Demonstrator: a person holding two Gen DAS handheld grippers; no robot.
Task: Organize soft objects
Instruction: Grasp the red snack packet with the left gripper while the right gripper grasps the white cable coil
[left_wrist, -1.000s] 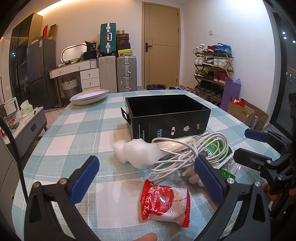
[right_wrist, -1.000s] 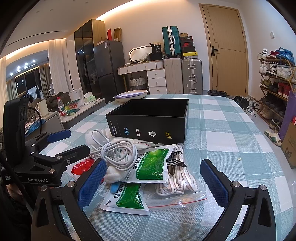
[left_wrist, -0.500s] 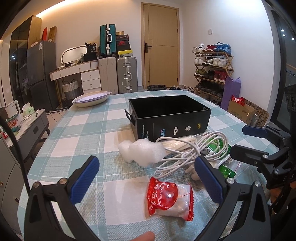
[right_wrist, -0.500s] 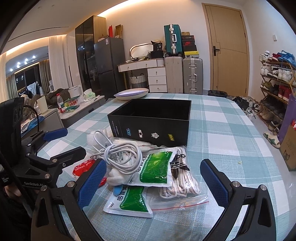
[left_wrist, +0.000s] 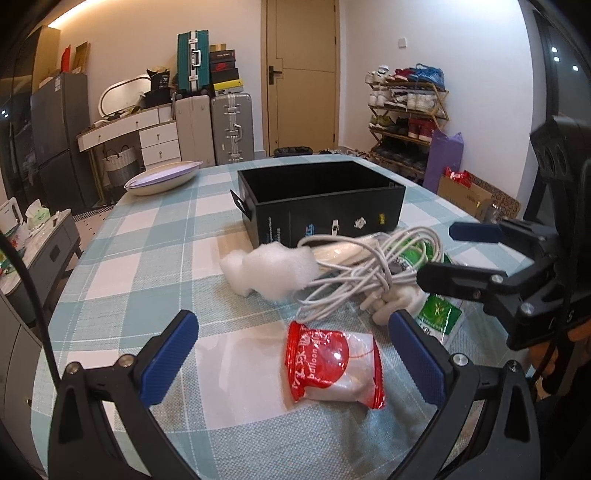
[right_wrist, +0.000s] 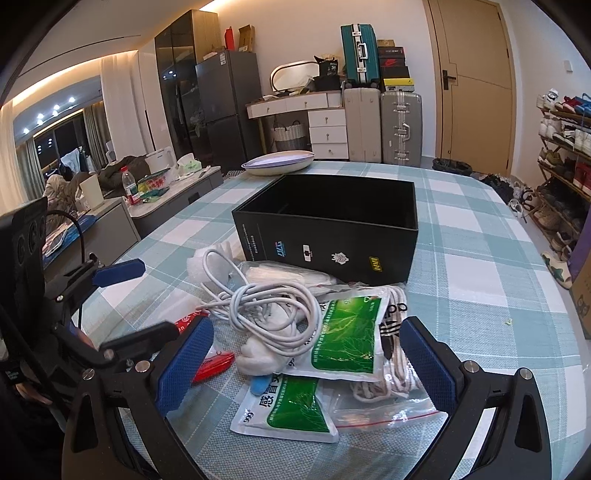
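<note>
A pile of soft items lies in front of an empty black box (left_wrist: 321, 206) (right_wrist: 332, 229) on the checked tablecloth. It holds a white foam lump (left_wrist: 269, 267), a coiled white cable (left_wrist: 362, 266) (right_wrist: 266, 306), two green-and-white sachets (right_wrist: 347, 339) (right_wrist: 291, 406), a clear bag of white cord (right_wrist: 391, 373), and a red-and-clear balloon packet (left_wrist: 332, 363). My left gripper (left_wrist: 291, 360) stands open, the balloon packet lying between its fingers. My right gripper (right_wrist: 304, 365) stands open over the sachets. Each gripper shows in the other's view.
A shallow white dish (left_wrist: 162, 177) (right_wrist: 279, 162) sits at the table's far end. Beyond the table are suitcases (left_wrist: 212, 125), a white dresser, a fridge, a door and a shoe rack (left_wrist: 406, 110). Bare tablecloth (right_wrist: 498, 295) lies right of the pile.
The left gripper has drifted left and slightly back, so the balloon packet now sits nearer its right finger. The right gripper has tilted down a little toward the sachets. Both stayed open.
</note>
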